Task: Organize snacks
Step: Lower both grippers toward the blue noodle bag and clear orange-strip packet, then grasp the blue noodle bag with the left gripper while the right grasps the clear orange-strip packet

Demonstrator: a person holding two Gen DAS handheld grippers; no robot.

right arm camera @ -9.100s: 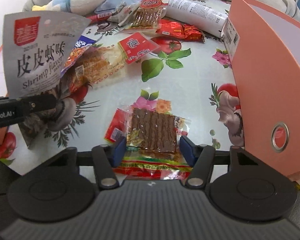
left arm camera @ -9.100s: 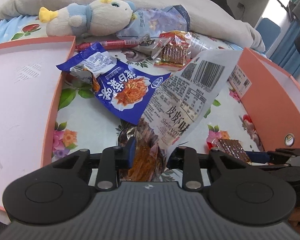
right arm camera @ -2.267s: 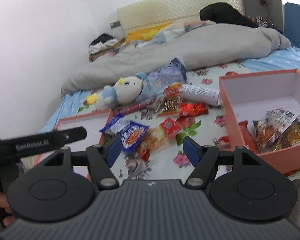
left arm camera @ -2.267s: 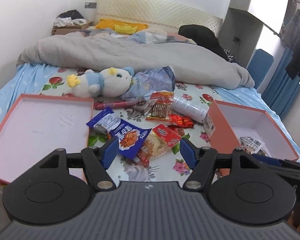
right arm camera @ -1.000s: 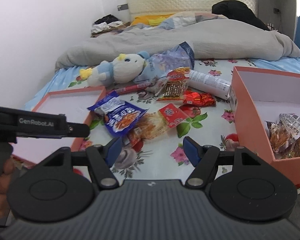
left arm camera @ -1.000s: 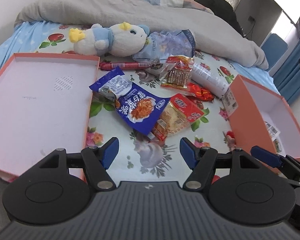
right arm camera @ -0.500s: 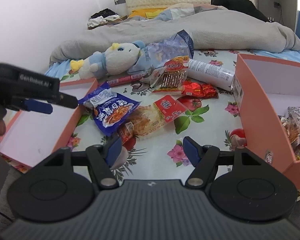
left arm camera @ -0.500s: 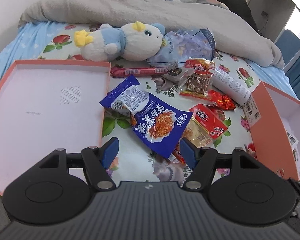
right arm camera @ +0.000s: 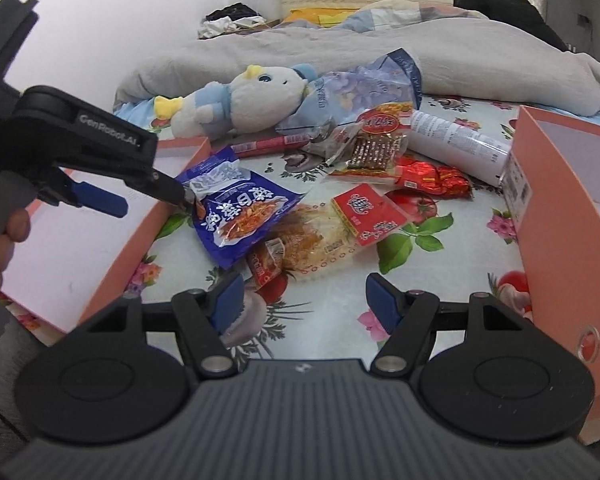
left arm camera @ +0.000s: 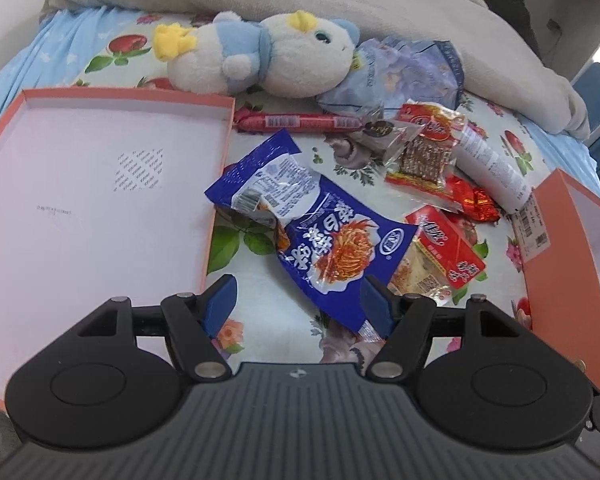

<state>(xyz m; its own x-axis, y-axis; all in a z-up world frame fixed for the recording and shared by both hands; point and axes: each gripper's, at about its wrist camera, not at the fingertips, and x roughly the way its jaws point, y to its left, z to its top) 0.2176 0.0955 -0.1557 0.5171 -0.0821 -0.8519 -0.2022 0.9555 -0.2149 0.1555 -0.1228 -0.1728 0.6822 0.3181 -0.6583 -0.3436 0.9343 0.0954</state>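
Observation:
A blue noodle-snack bag (left arm camera: 320,236) (right arm camera: 240,212) lies on the flowered sheet, its lower corner between the fingers of my open left gripper (left arm camera: 298,304). The right wrist view shows that left gripper (right arm camera: 148,200) hovering over the bag's upper end, one fingertip close to it. My right gripper (right arm camera: 305,302) is open and empty above the sheet, just short of a clear packet with a red label (right arm camera: 328,232) (left arm camera: 436,256). Further back lie a red foil packet (right arm camera: 432,180), a pack of brown strips (right arm camera: 376,148), a white tube (right arm camera: 456,144) and a red sausage stick (right arm camera: 268,144).
An orange box (right arm camera: 548,200) (left arm camera: 556,240) stands at the right, and its shallow lid (left arm camera: 100,184) (right arm camera: 80,256) lies at the left. A plush toy (left arm camera: 260,56) and a pale blue bag (left arm camera: 412,68) rest against the grey duvet behind. A hand holds the left gripper.
Both grippers have come down and forward toward the snack pile. The left one now straddles the blue bag's corner. Their jaws have not changed.

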